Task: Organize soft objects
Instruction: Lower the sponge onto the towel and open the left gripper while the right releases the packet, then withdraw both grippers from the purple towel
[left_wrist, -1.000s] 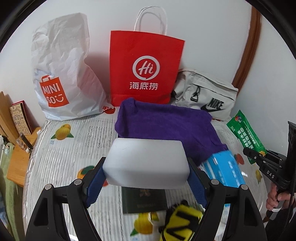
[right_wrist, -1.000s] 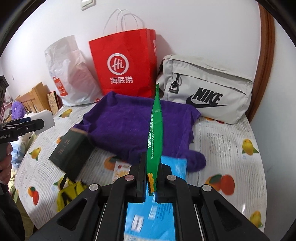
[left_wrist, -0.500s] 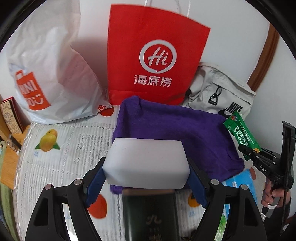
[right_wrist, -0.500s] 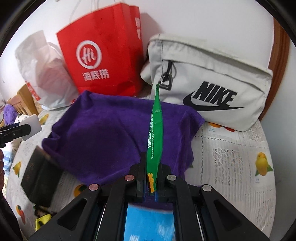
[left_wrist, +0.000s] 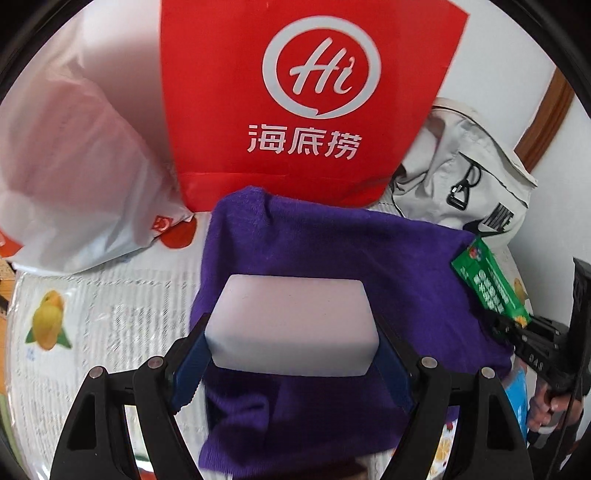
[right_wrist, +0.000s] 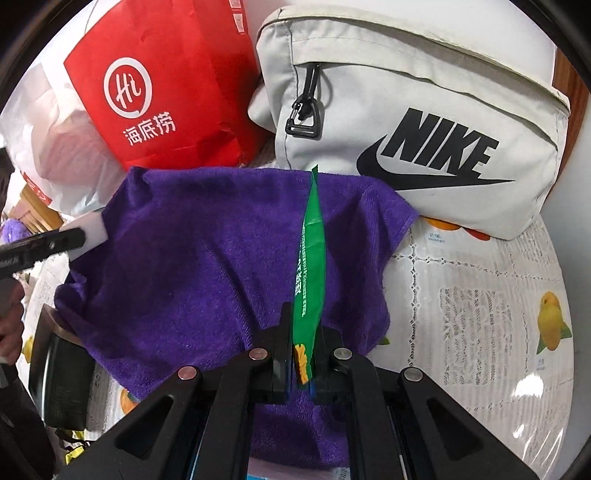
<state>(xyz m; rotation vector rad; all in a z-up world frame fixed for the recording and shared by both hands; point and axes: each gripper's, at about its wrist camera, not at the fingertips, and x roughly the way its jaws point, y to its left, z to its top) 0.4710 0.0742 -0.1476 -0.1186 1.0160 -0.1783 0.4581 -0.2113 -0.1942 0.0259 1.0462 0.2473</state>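
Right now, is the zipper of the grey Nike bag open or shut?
Shut, as far as visible. On the Nike bag the black zipper pull hangs at the end of a seam showing no gap.

three bags — one towel, one sponge, one green packet.

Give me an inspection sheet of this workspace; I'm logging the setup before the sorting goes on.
Surface: table under a fruit-print plastic cover.
Job's things: white foam block; green sachet; purple towel spread on the table.
Clutter: red Haidilao paper bag, white plastic bag, grey Nike bag, dark booklet partly under the towel.
Grippers: left gripper shut on the block; right gripper shut on the sachet.
Cables: nothing seen.
Surroundings: white wall, wooden trim.
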